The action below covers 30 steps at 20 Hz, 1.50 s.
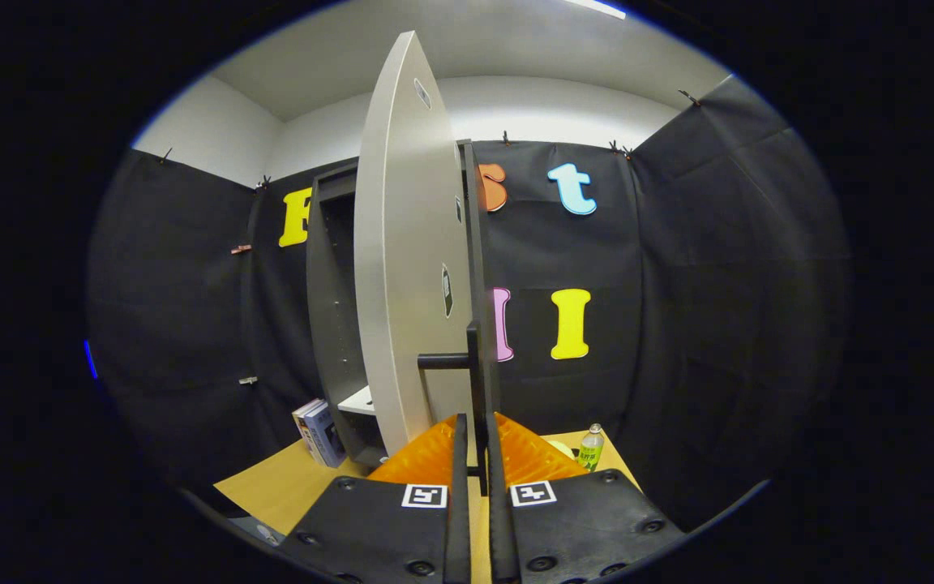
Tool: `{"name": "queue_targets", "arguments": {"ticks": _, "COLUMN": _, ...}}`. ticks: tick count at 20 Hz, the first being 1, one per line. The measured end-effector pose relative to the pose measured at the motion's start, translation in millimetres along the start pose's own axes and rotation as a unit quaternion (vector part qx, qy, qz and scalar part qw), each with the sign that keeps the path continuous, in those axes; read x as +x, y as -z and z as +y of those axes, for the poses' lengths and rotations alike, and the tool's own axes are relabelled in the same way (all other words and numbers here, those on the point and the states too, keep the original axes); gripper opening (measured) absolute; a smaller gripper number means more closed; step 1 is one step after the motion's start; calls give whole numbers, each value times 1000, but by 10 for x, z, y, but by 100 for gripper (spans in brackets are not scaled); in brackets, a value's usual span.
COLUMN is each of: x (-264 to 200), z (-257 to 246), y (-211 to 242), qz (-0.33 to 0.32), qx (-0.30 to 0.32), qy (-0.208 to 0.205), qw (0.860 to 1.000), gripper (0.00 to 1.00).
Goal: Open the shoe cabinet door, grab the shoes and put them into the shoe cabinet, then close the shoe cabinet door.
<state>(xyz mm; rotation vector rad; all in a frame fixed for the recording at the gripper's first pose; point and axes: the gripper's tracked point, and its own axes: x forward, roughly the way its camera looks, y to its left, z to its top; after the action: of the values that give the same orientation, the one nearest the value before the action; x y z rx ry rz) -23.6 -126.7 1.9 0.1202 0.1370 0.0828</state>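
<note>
The open cabinet door (410,268) hides most of the shoe cabinet (333,324) interior; just a pale shelf edge (360,401) shows low down. The tool (473,442) fingers flank the door's handle bar (479,389), and contact cannot be judged. The books (319,432) and bottle (591,448) labels are too small to tell. The surface (289,487) is partly covered by the tool's body.

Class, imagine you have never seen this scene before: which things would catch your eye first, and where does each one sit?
First comes the pale cabinet door, swung open edge-on just ahead of the tool, whose orange fingers close on the door's dark handle. Left of the door stands the open shoe cabinet, with books leaning at its foot. To the right of the fingers, a small green bottle stands on the wooden table.
</note>
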Motion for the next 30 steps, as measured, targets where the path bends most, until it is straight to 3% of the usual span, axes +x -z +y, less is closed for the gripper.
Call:
{"name": "queue_targets", "arguments": {"ticks": 4, "x": -172, "z": 8, "y": -49, "qz": 3, "qx": -17, "qy": 10, "qw": 1000, "gripper": 14}}
{"name": "queue_targets", "arguments": {"ticks": 6, "x": -304, "z": 79, "y": 19, "qz": 16, "qx": -25, "qy": 8, "qw": 1000, "gripper": 26}}
{"name": "queue_targets", "arguments": {"ticks": 10, "x": -646, "z": 352, "y": 375, "qz": 83, "qx": -14, "qy": 5, "qw": 996, "gripper": 70}}
{"name": "queue_targets", "arguments": {"ticks": 15, "x": -673, "z": 998, "y": 1306, "qz": 176, "qx": 14, "qy": -1, "qw": 984, "gripper": 99}}
{"name": "queue_targets", "arguments": {"ticks": 20, "x": -313, "z": 1342, "y": 2515, "qz": 272, "qx": 36, "qy": 24, "qw": 961, "gripper": 99}}
{"name": "queue_targets", "arguments": {"ticks": 30, "x": 279, "z": 1619, "y": 4383, "qz": 370, "qx": 34, "qy": 34, "qw": 928, "gripper": 99}}
